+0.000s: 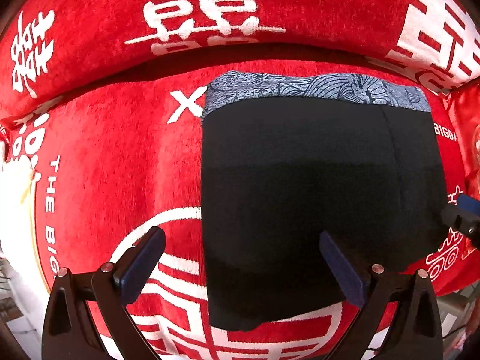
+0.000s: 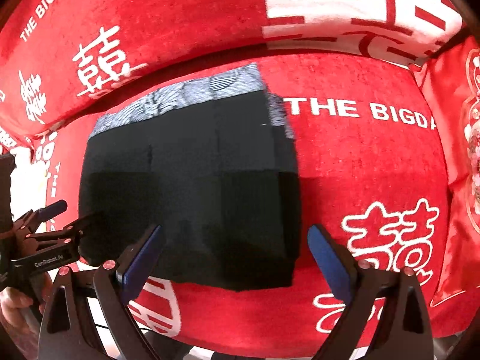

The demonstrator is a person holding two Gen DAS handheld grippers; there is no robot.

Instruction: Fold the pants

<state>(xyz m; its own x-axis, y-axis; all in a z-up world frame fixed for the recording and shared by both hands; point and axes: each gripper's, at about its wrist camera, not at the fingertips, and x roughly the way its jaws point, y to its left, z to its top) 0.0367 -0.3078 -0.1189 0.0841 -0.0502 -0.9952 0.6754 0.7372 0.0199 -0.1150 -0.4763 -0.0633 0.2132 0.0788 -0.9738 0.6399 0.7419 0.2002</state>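
Observation:
Black pants with a grey patterned waistband lie flat, folded into a rectangle, on a red cushion. My left gripper is open and empty, just above the near left part of the pants. In the right wrist view the pants lie left of centre, waistband at the far side. My right gripper is open and empty over their near right corner. The left gripper shows there at the pants' left edge; the right gripper's finger shows at the pants' right edge.
The red cushion with white lettering is a seat, with a red backrest behind it and a red side cushion at the right. A white surface lies beyond the seat's left edge.

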